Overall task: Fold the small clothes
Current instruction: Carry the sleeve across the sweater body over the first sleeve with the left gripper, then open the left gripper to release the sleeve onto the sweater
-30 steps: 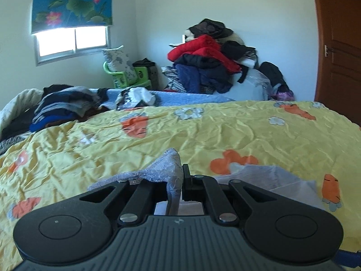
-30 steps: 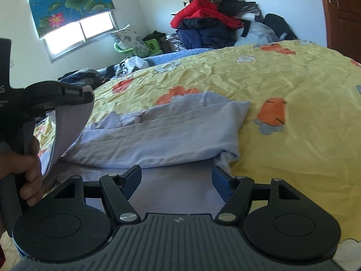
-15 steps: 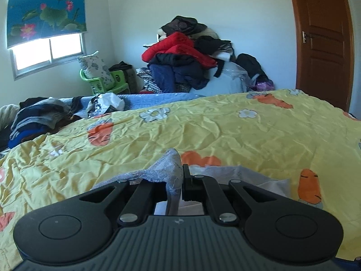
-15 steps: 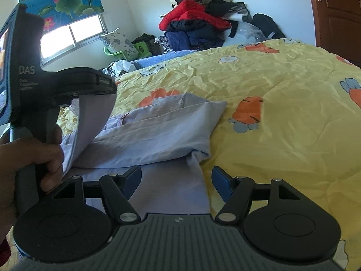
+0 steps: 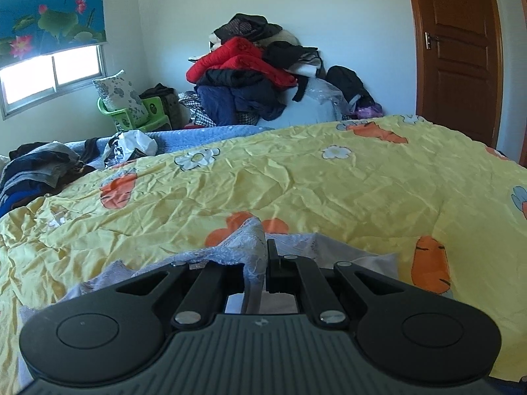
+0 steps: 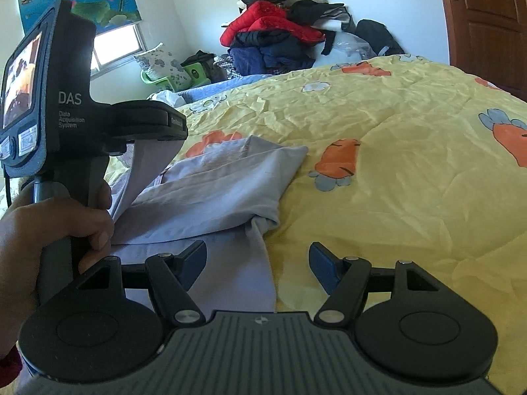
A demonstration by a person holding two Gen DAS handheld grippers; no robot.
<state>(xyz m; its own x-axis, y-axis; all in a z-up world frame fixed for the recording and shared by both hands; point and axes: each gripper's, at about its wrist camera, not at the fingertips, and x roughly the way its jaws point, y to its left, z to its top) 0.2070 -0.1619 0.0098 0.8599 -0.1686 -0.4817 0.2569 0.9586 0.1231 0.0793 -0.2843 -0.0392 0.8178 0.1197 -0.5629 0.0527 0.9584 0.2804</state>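
Note:
A pale lavender garment lies partly folded on the yellow carrot-print bedspread. In the left wrist view my left gripper is shut on the garment's lacy edge, holding it lifted above the bed. The right wrist view shows that same left gripper at the left, held by a hand, with cloth hanging from it. My right gripper stands open low over the garment's near part, with the fabric's right edge between its blue pads, untouched.
A heap of red, navy and black clothes is stacked against the far wall. More dark clothes lie at the bed's far left. A green chair with a cushion stands under the window; a brown door is at right.
My left gripper has carried the lifted garment edge rightward over the folded part, coming into the right wrist view. The right gripper stayed open, shifting slightly.

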